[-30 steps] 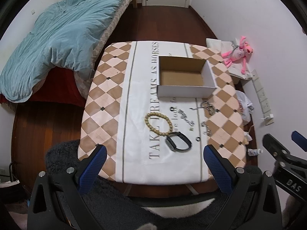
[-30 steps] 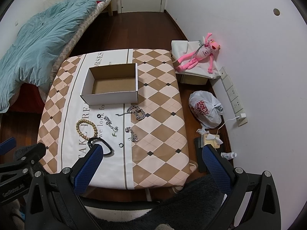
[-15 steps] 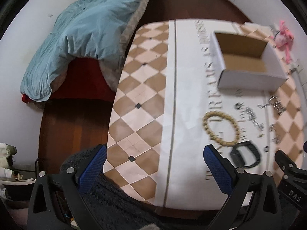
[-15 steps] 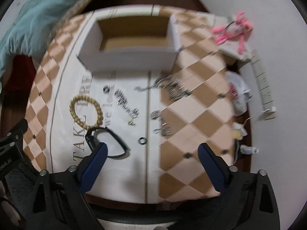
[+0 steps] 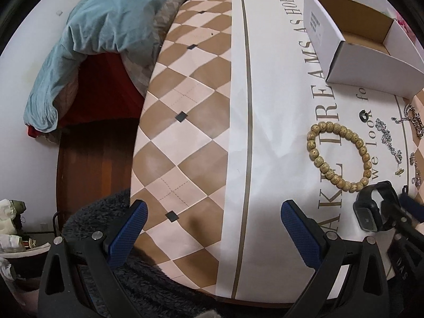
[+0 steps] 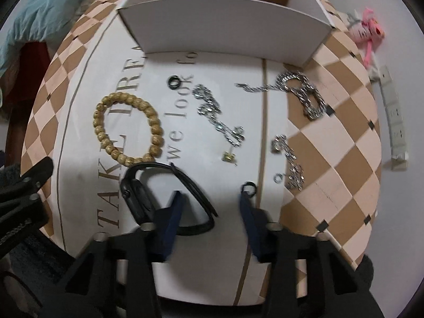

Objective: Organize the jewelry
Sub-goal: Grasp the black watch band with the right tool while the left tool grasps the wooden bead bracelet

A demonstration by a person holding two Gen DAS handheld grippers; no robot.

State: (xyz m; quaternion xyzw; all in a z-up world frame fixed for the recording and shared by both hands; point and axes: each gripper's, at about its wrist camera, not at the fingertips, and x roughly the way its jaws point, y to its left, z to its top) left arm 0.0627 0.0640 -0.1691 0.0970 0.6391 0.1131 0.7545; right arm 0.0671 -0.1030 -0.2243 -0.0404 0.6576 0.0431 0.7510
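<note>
The right gripper (image 6: pixel 210 204) is reaching low over the table (image 6: pixel 331 137), its jaws standing partly open with nothing clamped between them: the left blue pad is lying over the loop of the black watch (image 6: pixel 169 198), while the right pad is ending just beside a small black ring (image 6: pixel 248 187). The watch is lying on the white printed centre strip of the tablecloth, its band touching the near edge of the beaded bracelet (image 6: pixel 127 129). Farther along the strip, a second black ring (image 6: pixel 174 82), a thin silver chain with a gold charm (image 6: pixel 220 118), a heavy silver link chain (image 6: pixel 299 92) and a smaller silver chain (image 6: pixel 288 159) are lying spread apart in front of the white cardboard box (image 6: pixel 225 23), which is sitting open-topped at the far side. The left gripper (image 5: pixel 212 233) is hovering over the near left part of the table (image 5: pixel 185 132), its jaws spread wide and holding nothing, well apart from the jewelry. In the left wrist view, the beaded bracelet (image 5: pixel 338 156) and watch (image 5: pixel 375 209) are appearing at the right, with the box (image 5: pixel 352 39) beyond them. A blue blanket (image 5: pixel 106 34) is draping over the bed at the left.
</note>
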